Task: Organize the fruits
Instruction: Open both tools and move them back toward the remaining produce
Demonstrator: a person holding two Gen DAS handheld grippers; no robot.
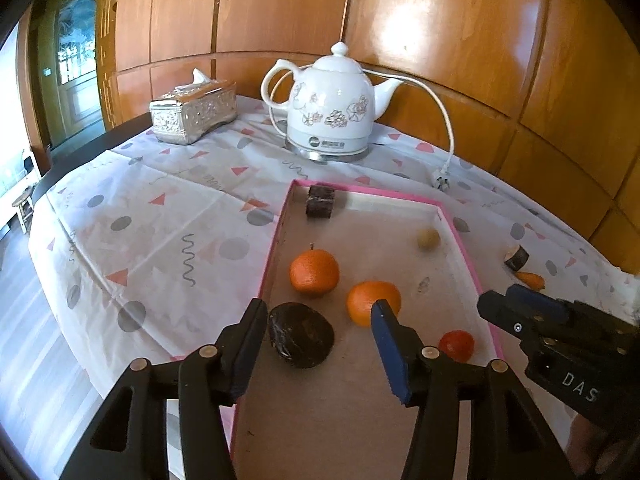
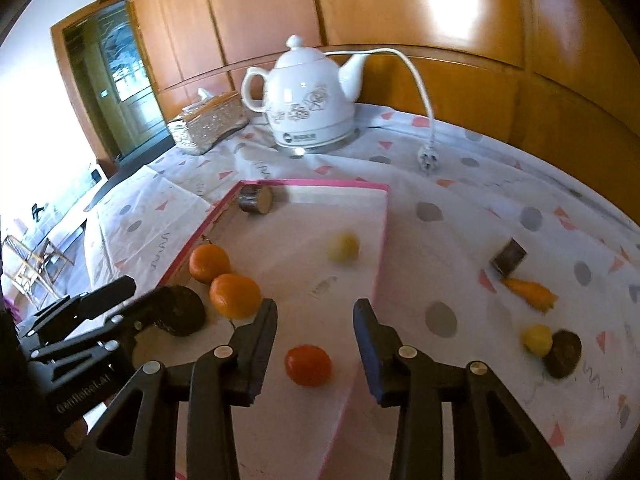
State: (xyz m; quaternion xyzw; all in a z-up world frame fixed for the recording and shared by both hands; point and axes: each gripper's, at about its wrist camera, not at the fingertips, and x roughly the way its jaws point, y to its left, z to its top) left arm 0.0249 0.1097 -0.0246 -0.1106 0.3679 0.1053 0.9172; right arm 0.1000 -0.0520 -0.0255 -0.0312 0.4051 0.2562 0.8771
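A: Fruit check first. Shallow pink-rimmed cardboard tray (image 1: 280,220) sits mid-frame on the counter, holding two orange tangerines (image 1: 314,272) (image 1: 373,302), a small red tomato-like fruit (image 1: 456,345), a pale yellow round fruit (image 1: 428,238), a dark flattened lump (image 1: 301,334) and a dark cut cylinder (image 1: 320,201) at the far end.

B: Jaws?

A: Left gripper (image 1: 320,316) released, nothing between the jaws; the dark lump lies just ahead of them. Right gripper (image 2: 316,316) also released, jaws apart above the red fruit, not pressing it. Looks like both just dropped items off in the tray.

B: Anything left outside?

A: Yes, lower right of the right wrist view: an orange carrot piece (image 2: 530,293), a dark cut block (image 2: 509,260), a small yellow fruit (image 2: 537,340) touching a dark round lump (image 2: 564,354), all on the patterned tablecloth (image 2: 460,208). Likely next pickups, so sorting's partway.

B: Text?

A: "DAS" on the right gripper body in the left view; "GenRobot.AI", roughly, on the left gripper in the right view. White floral electric kettle (image 1: 330,114) has a logo, unreadable. Silver embossed tissue box (image 1: 192,114) upper left, no text.
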